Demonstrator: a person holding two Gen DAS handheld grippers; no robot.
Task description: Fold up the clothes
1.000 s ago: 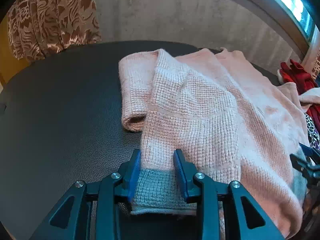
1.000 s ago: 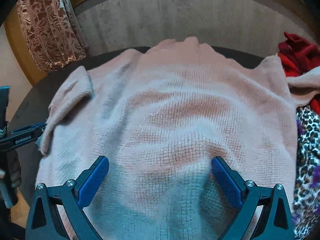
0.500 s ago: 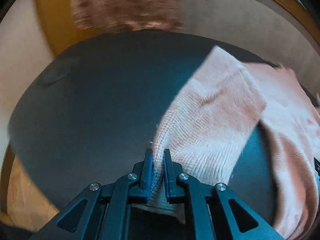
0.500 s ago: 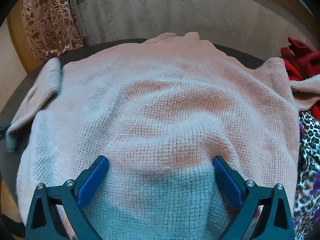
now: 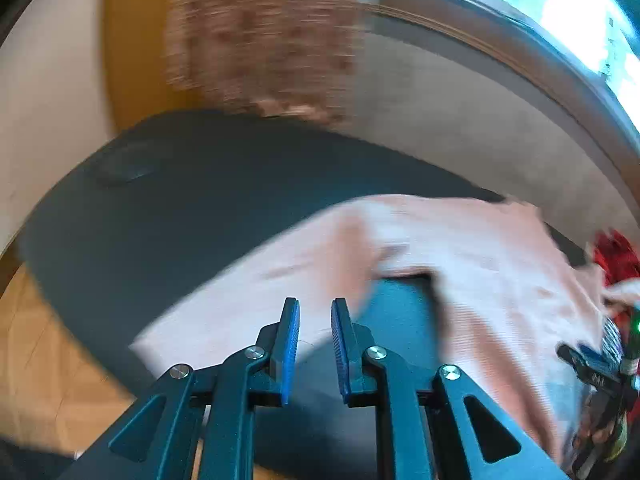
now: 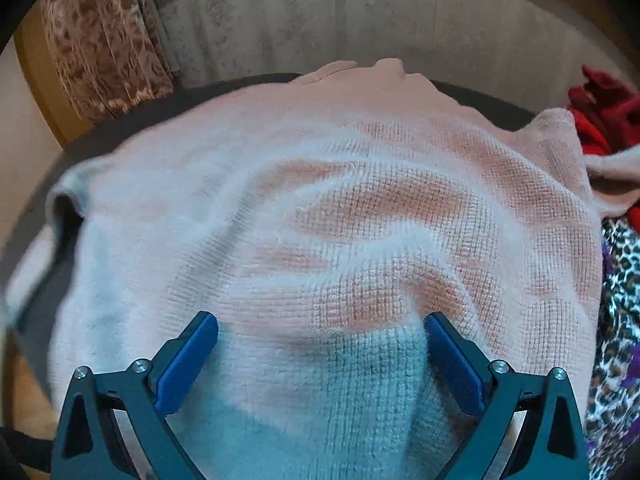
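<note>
Looking along your left gripper point(image 5: 314, 314), you see its blue pads standing narrowly apart with nothing between them; the jaws have just been opening a little, and the pink sweater's sleeve point(image 5: 256, 300) lies stretched on the dark table point(image 5: 180, 208) beyond the tips, running from the lower left of the frame up toward the sweater body at right. Whether the pads brush the sleeve you cannot tell, since the whole left view is smeared by motion blur.

Your right gripper point(image 6: 320, 330) has its jaws spread wide, both blue pads resting on the pink sweater point(image 6: 340, 208), one at lower left and one at lower right of the frame, with a raised ripple of knit between them. They press down on it rather than pinch it. The sweater fills the centre of the right view, collar at the top, spread flat over the table; its hem band near the bottom of the frame reads bluish-grey.

At the right edge sits a red garment point(image 6: 600, 112) in the upper corner and a leopard-print cloth point(image 6: 620, 320) below it. A brown patterned curtain point(image 6: 104, 52) hangs in the upper left, beside a grey wall.

In the left view, your other gripper shows at the lower right edge; faint white lettering on its dark arm is too small and blurred to read. No other writing or label is legible anywhere.
</note>
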